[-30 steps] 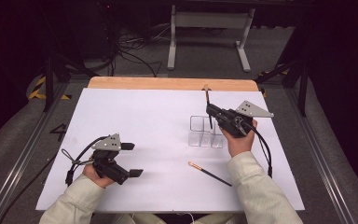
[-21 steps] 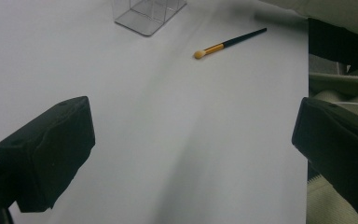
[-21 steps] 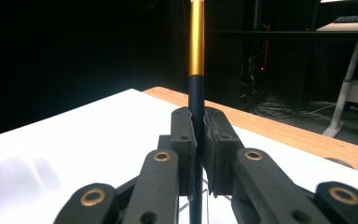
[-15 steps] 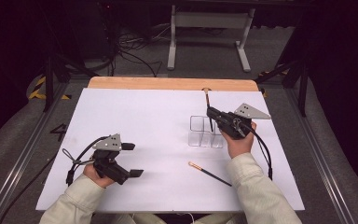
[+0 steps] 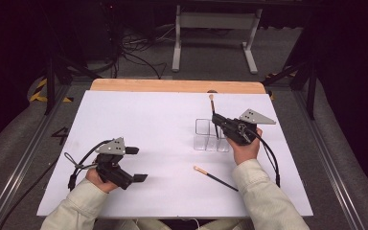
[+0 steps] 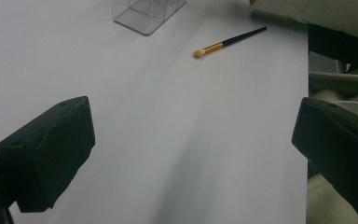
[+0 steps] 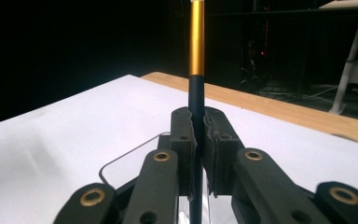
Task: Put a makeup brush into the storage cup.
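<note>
A dark room is surrounding the white surface [image 5: 139,120]; cables [image 5: 134,55] are lying on grey floor [image 5: 278,52] beside a metal stand [image 5: 215,36].

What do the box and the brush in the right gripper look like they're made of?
Box: likely clear acrylic or similar hard plastic, glossy; the white table shows through it and its edges catch light. Brush: dark matte handle, plastic or painted wood, hard to say; the gold band above it has a metallic sheen, probably metal. The right gripper is shut on the handle.
</note>
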Action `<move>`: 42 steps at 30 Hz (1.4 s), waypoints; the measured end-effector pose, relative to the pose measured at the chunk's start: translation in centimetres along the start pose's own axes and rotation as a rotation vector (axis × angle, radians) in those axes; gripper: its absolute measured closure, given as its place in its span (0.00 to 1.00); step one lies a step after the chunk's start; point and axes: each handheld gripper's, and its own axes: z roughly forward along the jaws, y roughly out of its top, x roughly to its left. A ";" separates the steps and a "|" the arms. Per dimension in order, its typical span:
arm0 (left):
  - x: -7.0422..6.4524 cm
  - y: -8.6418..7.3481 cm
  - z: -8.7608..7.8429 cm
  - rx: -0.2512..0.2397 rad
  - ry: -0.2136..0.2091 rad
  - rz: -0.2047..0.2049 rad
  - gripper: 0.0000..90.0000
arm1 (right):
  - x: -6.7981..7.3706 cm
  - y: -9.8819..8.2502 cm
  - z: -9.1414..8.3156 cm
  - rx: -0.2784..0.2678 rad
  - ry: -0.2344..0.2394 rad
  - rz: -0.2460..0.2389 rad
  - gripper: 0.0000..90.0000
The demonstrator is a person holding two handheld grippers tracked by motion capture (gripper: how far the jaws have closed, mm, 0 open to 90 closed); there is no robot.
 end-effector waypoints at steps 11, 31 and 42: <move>0.0 0.0 0.0 0.002 -0.003 -0.002 0.00 | 0.1 -0.6 0.2 0.040 -0.015 0.008 0.92; 0.1 0.0 -0.2 -0.009 0.002 -0.003 0.00 | 0.6 0.4 -1.4 0.008 0.013 0.059 0.49; 0.2 -0.4 -0.8 -0.036 0.012 -0.013 0.00 | 2.4 1.9 -4.2 -0.033 0.032 -0.031 0.28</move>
